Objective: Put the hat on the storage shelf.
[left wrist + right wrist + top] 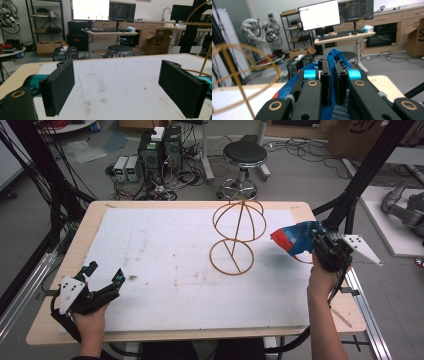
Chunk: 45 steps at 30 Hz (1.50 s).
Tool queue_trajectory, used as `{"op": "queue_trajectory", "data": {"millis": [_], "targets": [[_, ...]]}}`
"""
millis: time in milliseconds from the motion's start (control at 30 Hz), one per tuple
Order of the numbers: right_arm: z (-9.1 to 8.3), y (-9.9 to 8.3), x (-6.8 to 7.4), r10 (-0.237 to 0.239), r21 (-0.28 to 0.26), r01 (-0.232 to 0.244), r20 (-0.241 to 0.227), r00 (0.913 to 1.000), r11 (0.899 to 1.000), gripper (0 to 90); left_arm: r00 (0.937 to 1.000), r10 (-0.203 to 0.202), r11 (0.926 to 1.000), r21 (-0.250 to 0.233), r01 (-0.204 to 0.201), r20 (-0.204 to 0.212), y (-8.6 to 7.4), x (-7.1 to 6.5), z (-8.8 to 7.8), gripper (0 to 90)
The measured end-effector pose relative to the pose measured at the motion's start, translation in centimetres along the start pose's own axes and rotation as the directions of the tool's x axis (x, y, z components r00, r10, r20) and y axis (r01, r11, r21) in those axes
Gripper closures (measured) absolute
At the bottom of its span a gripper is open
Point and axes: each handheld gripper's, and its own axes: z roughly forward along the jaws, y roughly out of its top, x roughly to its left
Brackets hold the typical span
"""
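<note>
Cloth pinched, stand waiting

Your right gripper is clamping the blue-and-red cloth above the table's right edge, jaws nearly closed on fabric. Your left gripper is resting wide apart, empty, at front left. Judging by the layout, you're heading for the wire stand: approach slow, keep cloth hanging clear of hoops w/o snagging.

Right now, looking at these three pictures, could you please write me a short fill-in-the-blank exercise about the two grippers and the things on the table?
1. The right gripper is shut on a blue and red ____.
2. The left gripper rests on the white table cover with its fingers ____.
3. The golden wire stand stands ____ on the table.
4. Beyond the table stands a round black ____.

Missing words: cloth; open; upright; stool
</note>
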Motion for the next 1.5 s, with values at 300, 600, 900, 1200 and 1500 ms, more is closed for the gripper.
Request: {"op": "queue_trajectory", "data": {"millis": [300,600,900,1200,1500], "targets": [[1.1,5.0,0.8,0.001,-0.079,0.001,0.025,0.9997,0.997,87.1,1.0,0.001,1.0,0.0,-0.001,0.001,0.0,0.0,0.0,14.0],[1.7,8.6,2.1,-0.013,-0.135,0.015,0.021,0.9997,0.991,87.1,1.0,0.0,1.0,-0.001,0.0,0.003,0.0,0.0,0.0,14.0],[2.8,10.5,3.9,0.011,-0.18,-0.012,-0.009,0.9999,0.984,87.0,1.0,-0.002,1.0,-0.005,0.003,0.004,0.0,0.0,0.0,14.0],[4.8,11.0,5.8,0.061,-0.207,-0.074,-0.071,0.9956,0.976,87.1,0.9999,-0.014,0.9999,-0.007,0.014,0.005,-0.1,0.2,-0.1,14.0],[6.1,11.0,8.0,0.086,-0.211,-0.112,-0.128,0.9881,0.971,87.0,0.9999,-0.014,0.9999,-0.008,0.014,0.006,0.0,0.3,-0.2,14.0]]}}
